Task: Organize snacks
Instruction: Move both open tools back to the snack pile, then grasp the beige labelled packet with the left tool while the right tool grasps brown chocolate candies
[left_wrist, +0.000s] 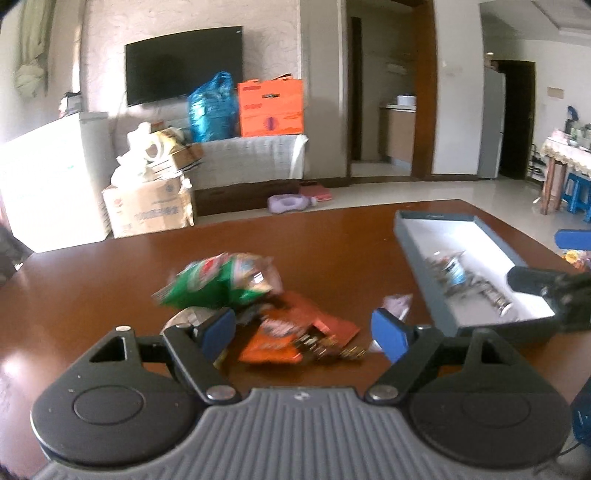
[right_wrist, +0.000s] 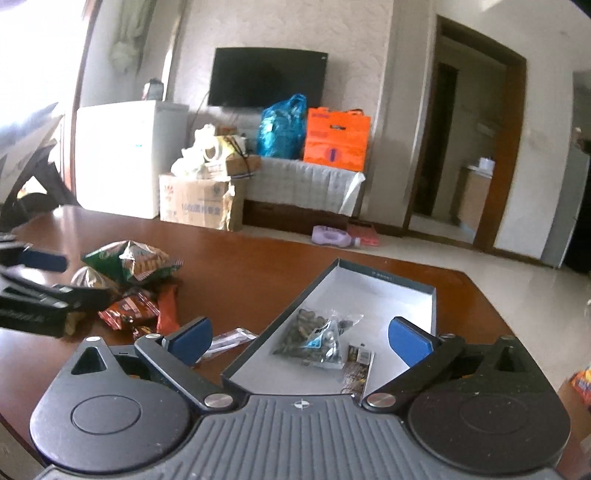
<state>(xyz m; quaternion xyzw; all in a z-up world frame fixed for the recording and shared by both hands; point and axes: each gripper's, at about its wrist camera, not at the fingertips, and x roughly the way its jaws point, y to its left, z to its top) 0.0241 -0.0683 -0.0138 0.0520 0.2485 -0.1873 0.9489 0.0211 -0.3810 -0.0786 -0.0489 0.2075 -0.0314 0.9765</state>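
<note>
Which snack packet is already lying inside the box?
The clear packet of dark nuts with a blue label lies in the grey box. The green bag and orange packets lie outside on the table.

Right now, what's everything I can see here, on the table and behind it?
tray: one, grey with white inside, table right
nut bag: one, clear, in tray
small packet: one, dark, in tray by nut bag
green bags: about two, table left
orange packets: a few, beside green bags
table: one, brown
TV: one, black, wall
orange bag: one, on bench
blue bag: one, beside it
left gripper: open, over snacks
right gripper: open, over tray
</note>
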